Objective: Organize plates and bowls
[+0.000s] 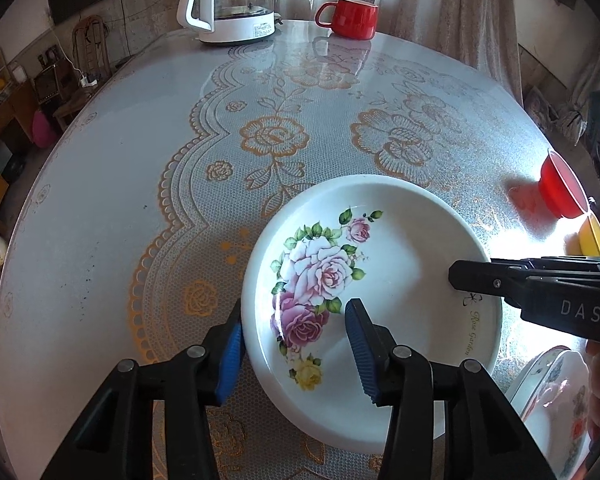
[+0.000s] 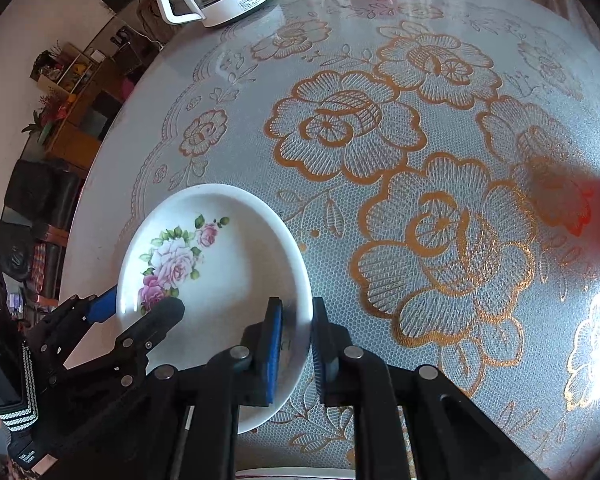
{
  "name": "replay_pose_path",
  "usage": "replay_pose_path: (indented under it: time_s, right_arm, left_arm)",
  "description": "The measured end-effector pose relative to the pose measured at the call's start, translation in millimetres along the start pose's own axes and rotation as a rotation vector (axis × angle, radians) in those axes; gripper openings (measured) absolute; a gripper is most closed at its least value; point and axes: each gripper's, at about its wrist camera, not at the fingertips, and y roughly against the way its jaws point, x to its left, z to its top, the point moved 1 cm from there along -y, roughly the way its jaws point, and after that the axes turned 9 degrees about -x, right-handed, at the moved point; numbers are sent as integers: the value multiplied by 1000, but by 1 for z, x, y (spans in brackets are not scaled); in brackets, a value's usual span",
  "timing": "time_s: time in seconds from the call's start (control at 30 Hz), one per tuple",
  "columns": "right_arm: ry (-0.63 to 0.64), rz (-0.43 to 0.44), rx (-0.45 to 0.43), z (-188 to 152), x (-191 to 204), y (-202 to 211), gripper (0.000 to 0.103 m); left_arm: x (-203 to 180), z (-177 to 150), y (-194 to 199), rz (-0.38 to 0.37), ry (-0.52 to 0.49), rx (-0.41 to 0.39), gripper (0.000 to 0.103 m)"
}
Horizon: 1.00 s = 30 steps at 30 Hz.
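A white plate with pink roses [image 1: 380, 280] lies on the lace-patterned table; it also shows in the right wrist view [image 2: 220, 264]. My left gripper [image 1: 294, 350] is open and straddles the plate's near-left rim, one pad outside, one over the plate. My right gripper [image 2: 296, 344] straddles the plate's right rim with a narrow gap, its pads close to the rim; it enters the left wrist view as a black finger [image 1: 500, 280]. A red bowl [image 1: 560, 188] and a yellow bowl [image 1: 592, 236] sit at the right. Another patterned plate [image 1: 556, 400] lies at the lower right.
A white and glass kettle [image 1: 232, 4] and a red mug [image 1: 350, 18] stand at the table's far edge. The table edge [image 1: 28, 216] curves round on the left, with furniture beyond it.
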Motion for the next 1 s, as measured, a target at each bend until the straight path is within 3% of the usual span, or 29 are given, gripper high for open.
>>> replay_pose_path:
  time_s: [0.1, 0.3, 0.5, 0.7, 0.8, 1.0]
  right_arm:
    - [19, -10, -8, 0, 3, 0, 13]
    - [-64, -12, -23, 2, -17, 9, 11]
    - [-102, -11, -31, 6, -35, 16, 10]
    - [-35, 5, -45, -1, -28, 19, 15]
    - [-5, -16, -46, 2, -24, 14, 14]
    - [-77, -9, -40, 2, -33, 18, 13]
  left_arm:
    - [3, 3, -1, 0, 23, -2, 33]
    - [-12, 6, -2, -15, -30, -9, 28]
    - [-17, 9, -6, -55, -37, -2, 28]
    - [-15, 4, -5, -113, -58, -12, 31]
    - [-18, 4, -4, -98, -56, -22, 31]
    - [-25, 14, 4, -124, -56, -52, 31]
